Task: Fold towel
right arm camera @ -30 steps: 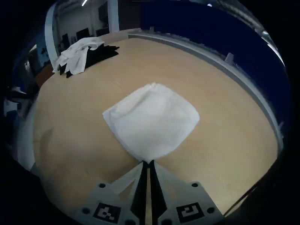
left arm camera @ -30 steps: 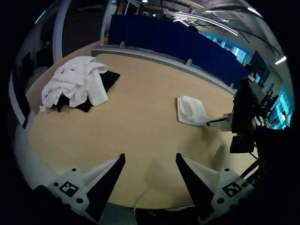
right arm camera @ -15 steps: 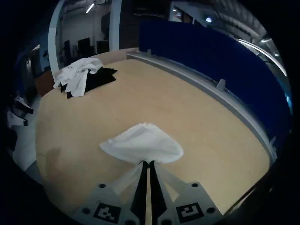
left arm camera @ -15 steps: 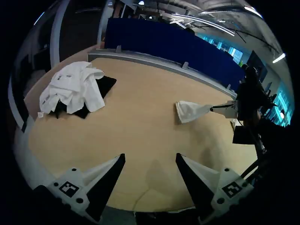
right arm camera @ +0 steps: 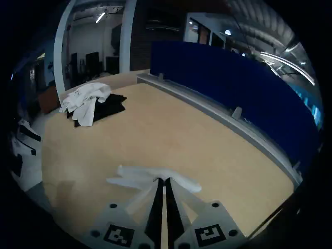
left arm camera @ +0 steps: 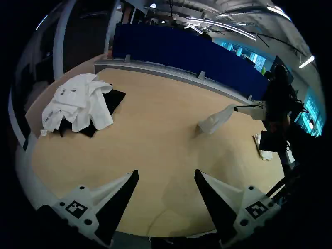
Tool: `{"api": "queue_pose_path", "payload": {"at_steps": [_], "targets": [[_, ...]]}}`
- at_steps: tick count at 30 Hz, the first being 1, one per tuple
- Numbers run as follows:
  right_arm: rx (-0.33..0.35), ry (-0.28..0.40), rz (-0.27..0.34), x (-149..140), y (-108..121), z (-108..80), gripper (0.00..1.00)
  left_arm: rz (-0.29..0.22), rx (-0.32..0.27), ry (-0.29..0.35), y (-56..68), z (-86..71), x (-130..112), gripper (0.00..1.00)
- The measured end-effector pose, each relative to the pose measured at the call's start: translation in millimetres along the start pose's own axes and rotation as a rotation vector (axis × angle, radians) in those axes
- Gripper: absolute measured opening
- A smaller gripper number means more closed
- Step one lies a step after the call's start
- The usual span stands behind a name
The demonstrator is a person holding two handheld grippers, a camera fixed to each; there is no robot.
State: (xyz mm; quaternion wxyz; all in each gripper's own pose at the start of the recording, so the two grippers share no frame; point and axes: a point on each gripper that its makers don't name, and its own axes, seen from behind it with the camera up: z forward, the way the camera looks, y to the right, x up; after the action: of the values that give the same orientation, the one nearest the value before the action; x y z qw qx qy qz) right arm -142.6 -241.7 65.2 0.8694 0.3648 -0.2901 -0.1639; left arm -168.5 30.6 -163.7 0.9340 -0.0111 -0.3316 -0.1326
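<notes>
Change: Your right gripper (right arm camera: pixel 162 179) has raised the white towel (right arm camera: pixel 139 174) off the wooden table (right arm camera: pixel 174 128). A second ago the towel lay spread flat. Now it hangs bunched from the pinched corner.

Left gripper view
Left gripper (left arm camera: pixel 165 172): The fingers stand wide apart with nothing between them, over bare wood well apart from the clothes pile (left arm camera: pixel 79 101).
Clothes pile: A rumpled white garment is draped over a black one, both resting on the table.
Towel: It is well apart from the pile, across a stretch of bare wood to the pile's right. It slants down from your right gripper to the tabletop. You cannot tell whether its lower end touches the wood.
Right gripper: It is at the towel's upper end, farther from the pile than the towel itself, with you in dark clothing just behind it.
Blue partition (left arm camera: pixel 186 50): It stands beyond the pile and runs off to the pile's right.

Right gripper view
Right gripper: The fingers are closed to a sliver, with the towel's corner pinched between both tips.
Towel: It droops as a flattened, creased band to either side of the fingertips. It is well apart from the pile and on the near side of it.
Clothes pile: The white garment still tops the black one, with bare wood between the pile and the towel.
Blue partition: It starts just behind the pile and sweeps away to the pile's right.
</notes>
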Motion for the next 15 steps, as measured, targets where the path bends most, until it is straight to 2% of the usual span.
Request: {"api": "queue_pose_path", "payload": {"at_steps": [15], "targets": [[-0.017, 0.053, 0.006, 27.9, 11.1, -14.8, 0.04, 0.013, -0.013, 0.01, 3.1, -1.9, 6.9, 1.0]]}}
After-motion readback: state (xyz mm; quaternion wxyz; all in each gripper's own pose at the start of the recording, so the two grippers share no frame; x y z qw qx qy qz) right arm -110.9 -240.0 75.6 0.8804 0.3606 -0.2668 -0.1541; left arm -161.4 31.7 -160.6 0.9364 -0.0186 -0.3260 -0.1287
